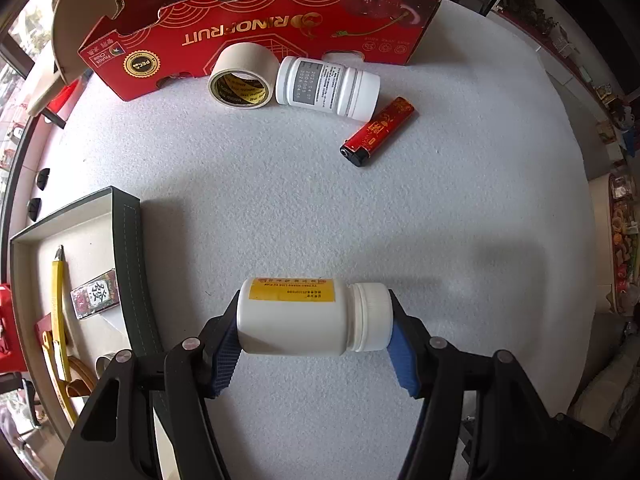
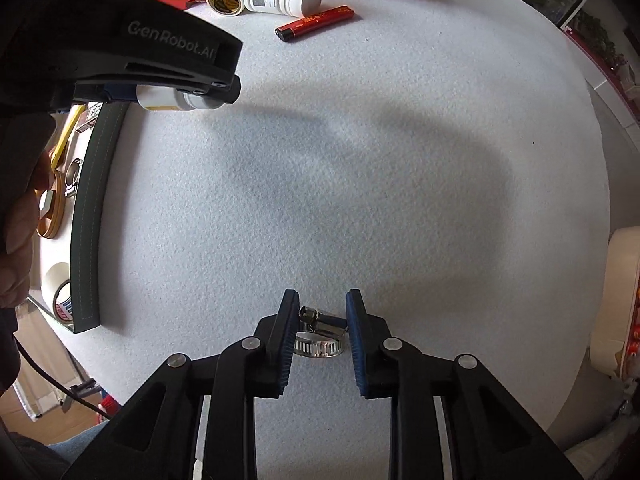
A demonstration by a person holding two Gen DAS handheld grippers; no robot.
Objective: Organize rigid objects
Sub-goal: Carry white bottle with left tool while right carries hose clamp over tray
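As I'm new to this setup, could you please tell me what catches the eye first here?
A white bottle is clamped end to end in the left gripper, near the grey tray. The right gripper is shut on a metal hose clamp. A red box stands at the far edge of the white mat.

In the right wrist view the left gripper's black body (image 2: 120, 60) covered most of the white bottle (image 2: 176, 100); only its underside and cap showed. The dark green tray (image 2: 86, 216) ran off the left edge there, and a hand (image 2: 18, 236) blocked part of its contents. The red carton (image 1: 248, 36) was cut by the top edge in both views. The grey label print on the second white bottle (image 1: 326, 86) was too small to read. The hose clamp's (image 2: 320, 334) sides sat behind the blue pads (image 2: 286, 344).
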